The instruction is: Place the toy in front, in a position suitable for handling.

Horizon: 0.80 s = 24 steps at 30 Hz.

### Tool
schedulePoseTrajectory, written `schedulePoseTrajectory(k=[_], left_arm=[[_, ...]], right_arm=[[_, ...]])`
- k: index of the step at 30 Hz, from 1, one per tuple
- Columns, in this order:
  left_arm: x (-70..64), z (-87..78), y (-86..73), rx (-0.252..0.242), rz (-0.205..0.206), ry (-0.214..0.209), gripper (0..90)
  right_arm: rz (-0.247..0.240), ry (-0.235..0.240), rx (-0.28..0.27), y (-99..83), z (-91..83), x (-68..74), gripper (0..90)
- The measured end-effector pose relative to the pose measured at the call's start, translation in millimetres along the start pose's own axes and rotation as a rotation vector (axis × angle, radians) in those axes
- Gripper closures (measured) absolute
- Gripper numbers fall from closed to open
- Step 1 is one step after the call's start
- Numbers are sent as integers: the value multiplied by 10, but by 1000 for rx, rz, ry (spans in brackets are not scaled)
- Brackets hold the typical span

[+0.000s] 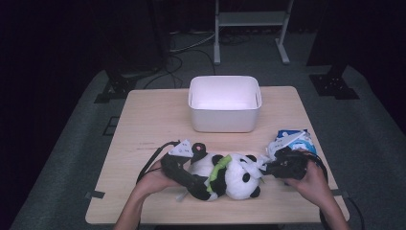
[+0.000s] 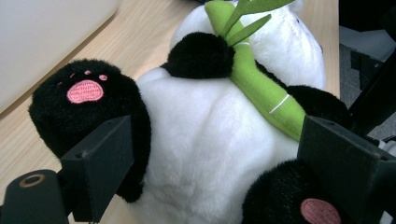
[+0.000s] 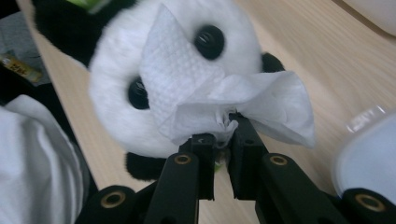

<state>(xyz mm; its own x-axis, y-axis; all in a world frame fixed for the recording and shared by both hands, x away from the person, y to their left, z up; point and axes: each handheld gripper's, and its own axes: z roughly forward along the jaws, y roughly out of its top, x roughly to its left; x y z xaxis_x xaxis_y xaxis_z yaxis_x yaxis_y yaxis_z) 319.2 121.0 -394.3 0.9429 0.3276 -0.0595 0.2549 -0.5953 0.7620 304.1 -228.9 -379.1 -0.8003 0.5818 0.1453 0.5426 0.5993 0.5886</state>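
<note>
White crumpled tissue (image 3: 219, 102), pinched in the right claw (image 3: 223, 140), lies on the plush black-and-white panda's (image 1: 225, 175) face, wiping seemingly underway; left claw (image 2: 210, 163), wide, straddles its body

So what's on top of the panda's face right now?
A white tissue lies over the plush panda's face between its eyes, pinched by the right tongs. Both black eyes show; the nose and mouth are covered.
</note>
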Motion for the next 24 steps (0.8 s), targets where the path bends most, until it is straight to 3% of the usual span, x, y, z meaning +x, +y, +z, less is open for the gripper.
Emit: schedulePoseTrajectory(k=[8,12,19,24], left_arm=[[-16,11,6,1,2,9,97],[-17,8,4,0,5,8,97],[-8,5,5,0,2,6,98],[-7,4,5,0,1,6,97]], right_arm=[[-108,76,-39,174,29,345,813],[-163,59,9,237,131,476,809],[-116,73,25,144,66,296,809],[-73,56,42,59,26,144,807]])
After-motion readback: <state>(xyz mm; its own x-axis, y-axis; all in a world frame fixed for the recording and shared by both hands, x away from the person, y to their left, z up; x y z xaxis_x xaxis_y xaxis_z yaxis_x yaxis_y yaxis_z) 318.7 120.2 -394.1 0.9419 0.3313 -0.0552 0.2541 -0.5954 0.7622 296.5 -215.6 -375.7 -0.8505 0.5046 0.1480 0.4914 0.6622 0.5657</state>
